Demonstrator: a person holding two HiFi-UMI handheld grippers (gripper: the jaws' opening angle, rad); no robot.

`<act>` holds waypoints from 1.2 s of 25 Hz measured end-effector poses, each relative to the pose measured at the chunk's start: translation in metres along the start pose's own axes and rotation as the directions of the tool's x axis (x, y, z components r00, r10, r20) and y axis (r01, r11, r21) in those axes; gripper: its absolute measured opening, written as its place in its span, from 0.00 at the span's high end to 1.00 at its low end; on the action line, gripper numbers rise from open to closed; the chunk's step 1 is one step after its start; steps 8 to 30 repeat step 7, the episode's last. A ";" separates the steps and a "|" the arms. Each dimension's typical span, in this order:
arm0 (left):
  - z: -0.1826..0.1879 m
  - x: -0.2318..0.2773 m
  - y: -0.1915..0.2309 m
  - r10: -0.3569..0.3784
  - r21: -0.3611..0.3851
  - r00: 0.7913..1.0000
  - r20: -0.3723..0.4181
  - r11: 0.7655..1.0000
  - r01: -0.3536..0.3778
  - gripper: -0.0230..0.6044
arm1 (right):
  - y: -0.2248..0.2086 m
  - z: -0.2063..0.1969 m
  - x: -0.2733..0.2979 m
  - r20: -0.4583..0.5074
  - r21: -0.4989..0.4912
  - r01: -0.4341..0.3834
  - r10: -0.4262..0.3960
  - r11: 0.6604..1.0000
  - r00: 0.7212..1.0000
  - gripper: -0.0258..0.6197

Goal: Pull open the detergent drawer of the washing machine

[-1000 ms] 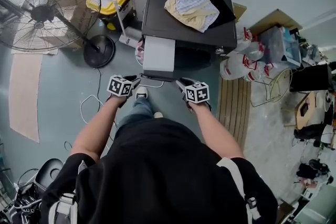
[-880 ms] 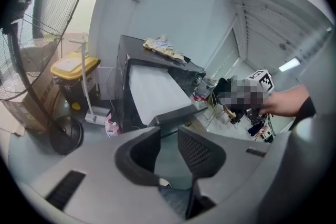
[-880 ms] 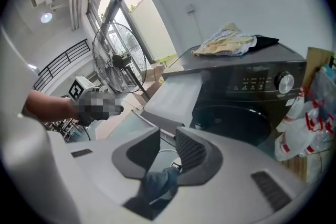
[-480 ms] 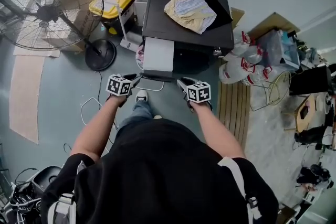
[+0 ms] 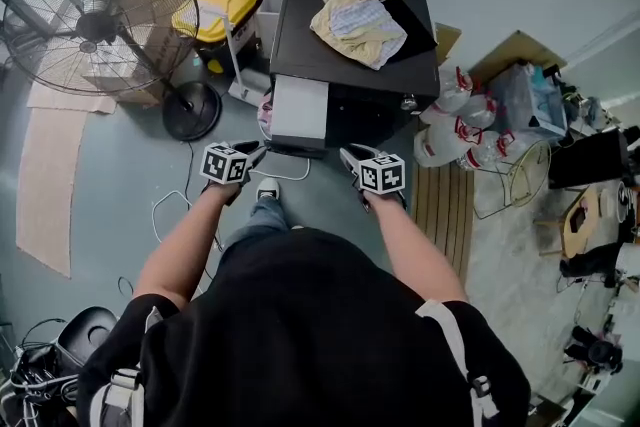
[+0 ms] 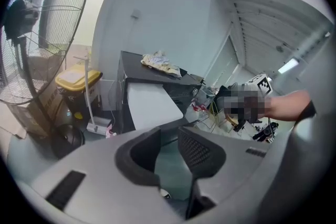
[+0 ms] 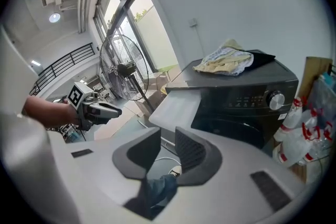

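I find the black front-loading washing machine (image 5: 340,55) standing on the grey floor (image 5: 120,175) by the wall. A heap of cream and dark cloth (image 5: 362,13) lies on its top. Its white detergent drawer (image 5: 300,105) juts from the front at the left corner, pulled open.

Left gripper (image 6: 169,136): jaws a narrow gap apart, nothing between them, near the drawer's front edge without touching it.

Right gripper (image 7: 168,136): jaws have just been closing and now stand slightly apart, empty, clear of the machine's front.
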State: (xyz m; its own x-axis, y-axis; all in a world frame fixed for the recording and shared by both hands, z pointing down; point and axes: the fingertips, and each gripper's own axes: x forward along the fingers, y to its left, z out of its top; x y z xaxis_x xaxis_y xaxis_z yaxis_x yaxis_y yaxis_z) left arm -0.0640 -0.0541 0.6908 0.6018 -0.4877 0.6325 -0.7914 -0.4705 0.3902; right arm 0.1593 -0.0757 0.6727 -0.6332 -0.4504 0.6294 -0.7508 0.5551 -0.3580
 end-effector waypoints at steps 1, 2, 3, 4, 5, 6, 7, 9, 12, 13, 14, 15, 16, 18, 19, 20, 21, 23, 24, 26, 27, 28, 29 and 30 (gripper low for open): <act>0.002 -0.001 -0.001 0.000 -0.003 1.000 0.005 1.000 0.000 0.79 | 0.000 0.002 -0.002 0.007 0.004 0.001 -0.001 1.000 1.000 0.83; 0.004 -0.002 -0.001 0.000 -0.009 1.000 0.012 1.000 0.000 0.79 | 0.000 0.004 -0.004 0.015 0.008 0.000 0.000 1.000 1.000 0.83; 0.006 -0.004 -0.001 -0.001 -0.015 1.000 0.019 1.000 0.001 0.79 | 0.002 0.006 -0.005 0.023 0.011 -0.003 0.003 1.000 1.000 0.83; 0.007 -0.006 -0.001 -0.001 -0.021 1.000 0.026 1.000 0.001 0.79 | 0.004 0.008 -0.006 0.029 0.012 -0.006 0.006 1.000 1.000 0.83; 0.008 -0.008 -0.002 0.000 -0.025 1.000 0.031 1.000 0.001 0.79 | 0.006 0.010 -0.008 0.034 0.012 -0.009 0.009 1.000 0.999 0.83; 0.009 -0.010 -0.002 0.001 -0.027 0.999 0.035 1.000 0.000 0.79 | 0.008 0.011 -0.009 0.038 0.011 -0.011 0.011 1.000 0.999 0.83; 0.009 -0.012 -0.002 0.002 -0.029 0.999 0.039 1.000 -0.001 0.79 | 0.011 0.012 -0.010 0.042 0.010 -0.013 0.013 1.000 0.999 0.83; 0.009 -0.012 -0.002 0.002 -0.029 0.999 0.039 1.000 -0.001 0.79 | 0.011 0.012 -0.010 0.042 0.010 -0.013 0.013 1.000 0.999 0.83; 0.009 -0.012 -0.002 0.002 -0.029 0.999 0.039 1.000 -0.001 0.79 | 0.011 0.012 -0.010 0.042 0.010 -0.013 0.013 1.000 0.999 0.83; 0.009 -0.012 -0.002 0.002 -0.029 0.999 0.039 1.000 -0.001 0.79 | 0.011 0.012 -0.010 0.042 0.010 -0.013 0.013 1.000 0.999 0.83; 0.009 -0.012 -0.002 0.002 -0.029 0.999 0.039 1.000 -0.001 0.79 | 0.011 0.012 -0.010 0.042 0.010 -0.013 0.013 1.000 0.999 0.83; 0.009 -0.012 -0.002 0.002 -0.029 0.999 0.039 1.000 -0.001 0.79 | 0.011 0.012 -0.010 0.042 0.010 -0.013 0.013 1.000 0.999 0.83; 0.009 -0.012 -0.002 0.002 -0.029 0.999 0.039 1.000 -0.001 0.79 | 0.011 0.012 -0.010 0.042 0.010 -0.013 0.013 1.000 0.999 0.83; 0.009 -0.012 -0.002 0.002 -0.029 0.999 0.039 1.000 -0.001 0.79 | 0.011 0.012 -0.010 0.042 0.010 -0.013 0.013 1.000 0.999 0.83; 0.009 -0.012 -0.002 0.002 -0.029 0.999 0.039 1.000 -0.001 0.79 | 0.011 0.012 -0.010 0.042 0.010 -0.013 0.013 1.000 0.999 0.83; 0.009 -0.012 -0.002 0.002 -0.029 0.999 0.039 1.000 -0.001 0.79 | 0.011 0.012 -0.010 0.042 0.010 -0.013 0.013 1.000 0.999 0.83; 0.009 -0.012 -0.002 0.002 -0.029 0.999 0.039 1.000 -0.001 0.79 | 0.011 0.012 -0.010 0.042 0.010 -0.013 0.013 1.000 0.999 0.83; 0.009 -0.012 -0.002 0.002 -0.029 0.999 0.039 1.000 -0.001 0.79 | 0.011 0.012 -0.010 0.042 0.010 -0.013 0.013 1.000 0.999 0.83; 0.009 -0.012 -0.002 0.002 -0.029 0.999 0.039 1.000 -0.001 0.79 | 0.011 0.012 -0.010 0.042 0.010 -0.013 0.013 1.000 0.999 0.83; 0.009 -0.012 -0.002 0.002 -0.029 0.999 0.039 1.000 -0.001 0.79 | 0.011 0.012 -0.010 0.042 0.010 -0.013 0.013 1.000 0.999 0.83; 0.009 -0.012 -0.002 0.002 -0.029 0.999 0.039 1.000 -0.001 0.79 | 0.011 0.012 -0.010 0.042 0.010 -0.013 0.013 1.000 0.999 0.83; 0.009 -0.012 -0.002 0.002 -0.029 0.999 0.039 1.000 -0.001 0.79 | 0.011 0.012 -0.010 0.042 0.010 -0.013 0.013 1.000 0.999 0.83; 0.009 -0.012 -0.002 0.002 -0.029 0.999 0.039 1.000 -0.001 0.79 | 0.011 0.012 -0.010 0.042 0.010 -0.013 0.013 1.000 0.999 0.83; 0.009 -0.012 -0.002 0.002 -0.029 0.999 0.039 1.000 -0.001 0.79 | 0.011 0.012 -0.010 0.042 0.010 -0.013 0.013 1.000 0.999 0.83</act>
